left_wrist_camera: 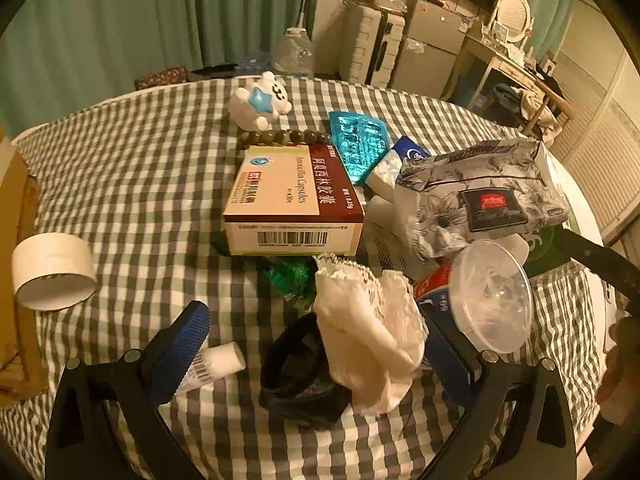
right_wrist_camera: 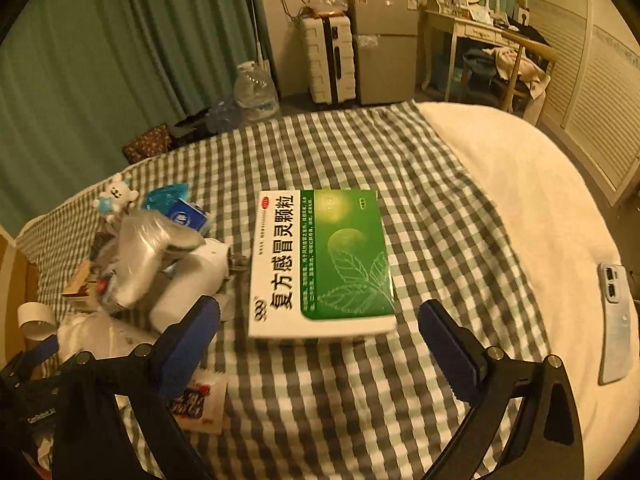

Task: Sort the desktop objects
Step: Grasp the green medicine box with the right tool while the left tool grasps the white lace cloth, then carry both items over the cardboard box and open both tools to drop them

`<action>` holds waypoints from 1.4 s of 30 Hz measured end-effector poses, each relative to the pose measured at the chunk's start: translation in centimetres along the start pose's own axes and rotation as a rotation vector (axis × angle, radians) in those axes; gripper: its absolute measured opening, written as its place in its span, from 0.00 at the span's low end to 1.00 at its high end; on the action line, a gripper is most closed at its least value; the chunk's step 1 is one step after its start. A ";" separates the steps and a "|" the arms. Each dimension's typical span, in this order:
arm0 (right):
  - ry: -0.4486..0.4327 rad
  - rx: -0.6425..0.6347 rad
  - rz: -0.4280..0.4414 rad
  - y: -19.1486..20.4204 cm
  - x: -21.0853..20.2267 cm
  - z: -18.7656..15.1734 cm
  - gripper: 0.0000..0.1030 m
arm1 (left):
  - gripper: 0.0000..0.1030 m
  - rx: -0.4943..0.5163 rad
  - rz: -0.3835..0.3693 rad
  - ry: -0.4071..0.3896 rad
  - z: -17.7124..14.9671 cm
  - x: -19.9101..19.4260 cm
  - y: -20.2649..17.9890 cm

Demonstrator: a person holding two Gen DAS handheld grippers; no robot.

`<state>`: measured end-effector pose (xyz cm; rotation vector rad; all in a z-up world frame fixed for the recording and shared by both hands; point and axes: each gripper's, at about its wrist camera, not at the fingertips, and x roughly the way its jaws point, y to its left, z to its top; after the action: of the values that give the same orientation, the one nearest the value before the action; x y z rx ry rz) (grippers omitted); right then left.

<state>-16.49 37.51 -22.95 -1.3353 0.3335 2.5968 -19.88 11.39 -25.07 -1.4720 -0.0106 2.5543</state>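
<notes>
- Both tools stand wide open and hold nothing; each points steeply down at the checked cloth point(right_wrist_camera: 320, 392) that covers the desk.
- The right tool point(right_wrist_camera: 320, 334) hangs just short of the green and white medicine box point(right_wrist_camera: 320, 260), which lies flat and alone on the cloth, near the middle, apart from the pile toward the left edge.
- This box looks like the easiest first pick: bring the tool down so one finger passes each long side, then close evenly so the box does not swivel.
- Its card walls will likely dent, so press only enough to lift it.
- The left tool point(left_wrist_camera: 320, 346) hovers over the pile, where a cream lace cloth point(left_wrist_camera: 366, 340) and a black pouch point(left_wrist_camera: 298, 376) lie between its fingers, not yet pressed.
- Behind them sit a red and cream medicine box point(left_wrist_camera: 294, 204), a clear plastic lid point(left_wrist_camera: 494, 296) and a roll of tape point(left_wrist_camera: 52, 270) near the left edge.
- Soft things may drag neighbours along, so lift slowly.
</notes>
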 end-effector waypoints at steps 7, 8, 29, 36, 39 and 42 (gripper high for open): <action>0.054 0.031 0.032 0.1 1.7 0.0 0.75 | 0.31 0.016 -0.037 0.033 0.6 1.2 0.2; 0.048 0.035 0.052 0.1 1.4 -0.1 0.75 | 0.25 0.020 -0.055 0.045 0.8 1.2 0.2; -0.160 -0.044 0.134 5.8 -19.9 -0.6 0.75 | 0.21 -0.001 -0.093 -0.263 3.2 -19.6 5.5; -0.252 -0.127 0.193 12.5 -26.5 0.2 0.75 | 0.21 -0.046 -0.083 -0.323 4.4 -25.7 9.7; -0.279 -0.184 0.246 16.8 -28.5 0.1 0.75 | 0.21 -0.064 -0.061 -0.333 4.6 -27.3 12.7; -0.282 -0.232 0.302 21.1 -29.1 0.2 0.75 | 0.21 -0.089 -0.023 -0.333 4.4 -28.5 16.4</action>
<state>-5.94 15.23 3.23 -1.0231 0.2040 3.1102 -12.46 -9.17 -0.11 -1.0488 -0.1888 2.7793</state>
